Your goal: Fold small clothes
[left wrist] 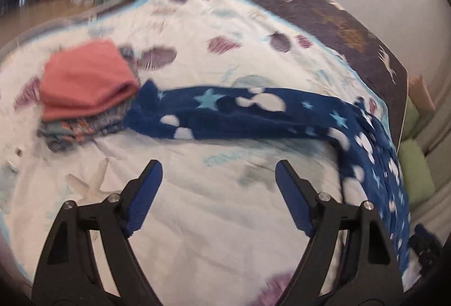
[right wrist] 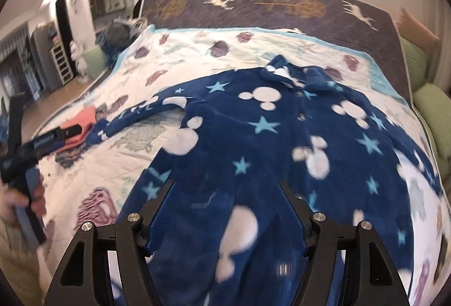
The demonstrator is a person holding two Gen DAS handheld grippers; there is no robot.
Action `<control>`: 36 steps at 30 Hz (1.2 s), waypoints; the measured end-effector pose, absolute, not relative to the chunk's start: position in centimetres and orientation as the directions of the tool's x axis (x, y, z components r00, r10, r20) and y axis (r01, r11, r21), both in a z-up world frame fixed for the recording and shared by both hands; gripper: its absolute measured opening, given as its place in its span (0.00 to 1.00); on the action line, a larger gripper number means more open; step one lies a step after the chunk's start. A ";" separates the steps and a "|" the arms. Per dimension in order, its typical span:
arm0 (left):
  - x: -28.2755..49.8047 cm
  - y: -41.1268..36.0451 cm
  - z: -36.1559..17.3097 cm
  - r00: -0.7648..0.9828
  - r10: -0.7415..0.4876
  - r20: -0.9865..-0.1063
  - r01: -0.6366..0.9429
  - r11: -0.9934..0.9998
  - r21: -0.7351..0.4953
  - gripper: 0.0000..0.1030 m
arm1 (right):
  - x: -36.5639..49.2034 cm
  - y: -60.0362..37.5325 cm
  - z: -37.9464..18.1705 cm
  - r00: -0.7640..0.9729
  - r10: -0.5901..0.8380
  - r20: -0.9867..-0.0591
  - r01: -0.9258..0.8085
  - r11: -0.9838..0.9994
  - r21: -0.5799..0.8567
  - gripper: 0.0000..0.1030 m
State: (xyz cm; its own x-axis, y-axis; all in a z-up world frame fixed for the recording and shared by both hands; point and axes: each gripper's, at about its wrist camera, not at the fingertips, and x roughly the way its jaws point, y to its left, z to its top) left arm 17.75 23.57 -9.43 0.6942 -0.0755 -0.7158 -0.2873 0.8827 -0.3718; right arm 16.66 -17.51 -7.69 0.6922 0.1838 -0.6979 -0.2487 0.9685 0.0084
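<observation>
**One blue garment spread out, one folded stack, two open grippers**

Taking the folded stack as the landmark: it sits at the left of the bed and counts one coral-pink folded cloth point(left wrist: 87, 80) on top of at least one folded patterned piece point(left wrist: 81, 131) beneath; blur hides how many lie under it.

Just right of the stack, one navy-blue fleece garment with white mouse-head shapes and pale blue stars point(right wrist: 267, 137) lies spread flat, collar toward the far edge. One sleeve point(left wrist: 225, 111) stretches left until its cuff touches the stack. The other sleeve runs off to the right, away from the stack.

There are two grippers. The left gripper point(left wrist: 218, 193), black with blue pads, hovers over bare quilt in front of the stack, its jaws set wide with nothing between them. From the right wrist view it shows at the left edge, held in a hand point(right wrist: 11, 204). The right gripper point(right wrist: 227, 210) is over the garment's lower body, well right of the stack; its jaws stand apart and the pads do not pinch the fleece.

The surface is one white quilt printed with purple shells and a starfish point(left wrist: 197, 38), edged pale blue. Past it lies a dark mattress with white deer and golden trees point(right wrist: 282, 10). Green cushions point(right wrist: 431, 114) sit at far right. Behind the stack are wooden flooring and a white shelf rack point(right wrist: 63, 63).
</observation>
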 end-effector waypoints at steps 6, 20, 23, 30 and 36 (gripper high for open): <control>21.8 27.7 -14.8 0.611 -0.195 -0.767 -0.432 0.730 -0.529 0.80 | 22.3 -16.8 -8.2 0.655 0.201 -0.729 -0.307 0.952 -0.014 0.68; 28.4 29.6 -11.1 0.720 -0.168 -0.673 -0.434 0.649 -0.625 0.10 | 28.6 -17.8 -6.8 0.664 0.212 -0.717 -0.308 0.951 -0.004 0.68; 29.7 26.2 -5.3 0.774 -0.152 -0.615 -0.317 0.748 -0.583 0.10 | 29.1 -18.8 -7.0 0.641 0.231 -0.732 -0.303 0.952 0.035 0.68; 33.0 12.1 3.0 0.799 -0.330 -0.503 0.052 0.870 -0.490 0.10 | 28.5 -22.7 -6.9 0.622 0.276 -0.732 -0.247 0.957 0.151 0.68; 33.3 -2.7 1.0 0.642 -0.522 -0.562 0.341 0.851 -0.400 0.11 | 27.9 -27.2 -6.1 0.674 0.172 -0.719 -0.143 0.985 0.101 0.68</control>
State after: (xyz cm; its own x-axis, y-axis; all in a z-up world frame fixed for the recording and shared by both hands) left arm 33.35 -2.68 0.95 0.6422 -0.5217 -0.5616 0.3410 0.8506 -0.4003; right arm 27.86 -27.19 -6.12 0.6739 0.1716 -0.7186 -0.1432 0.9845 0.1009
